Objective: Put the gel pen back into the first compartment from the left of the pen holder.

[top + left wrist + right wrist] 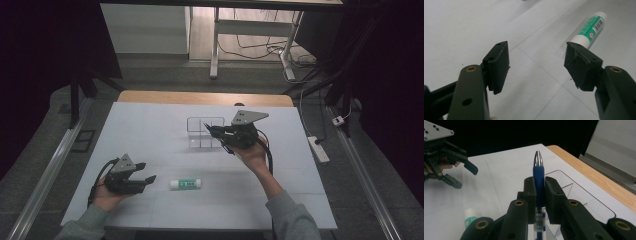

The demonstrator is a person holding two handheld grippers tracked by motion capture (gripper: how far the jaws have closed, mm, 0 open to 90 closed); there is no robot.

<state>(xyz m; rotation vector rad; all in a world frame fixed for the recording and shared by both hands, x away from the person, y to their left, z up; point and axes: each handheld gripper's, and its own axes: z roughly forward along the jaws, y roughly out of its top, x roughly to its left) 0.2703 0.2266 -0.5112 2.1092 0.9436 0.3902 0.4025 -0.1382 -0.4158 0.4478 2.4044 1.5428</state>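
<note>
My right gripper [539,182] is shut on a blue pen [538,176] whose silver tip points up past the jaws. In the high view this gripper [214,131] hangs over a clear divided organizer [205,132] near the middle of the table. The organizer's transparent walls [584,202] lie just beyond and below the pen. A white and green glue stick [185,184] lies flat near the front of the table. My left gripper [148,172] rests open just left of it, with the glue stick [590,28] off past its right jaw. Nothing sits between the left gripper's [536,65] jaws.
A white sheet [150,130] covers the table, and a wooden edge [205,97] shows at the far side. On the floor to the right lies a power strip [318,149]. Desk legs and cables [260,47] stand beyond the table.
</note>
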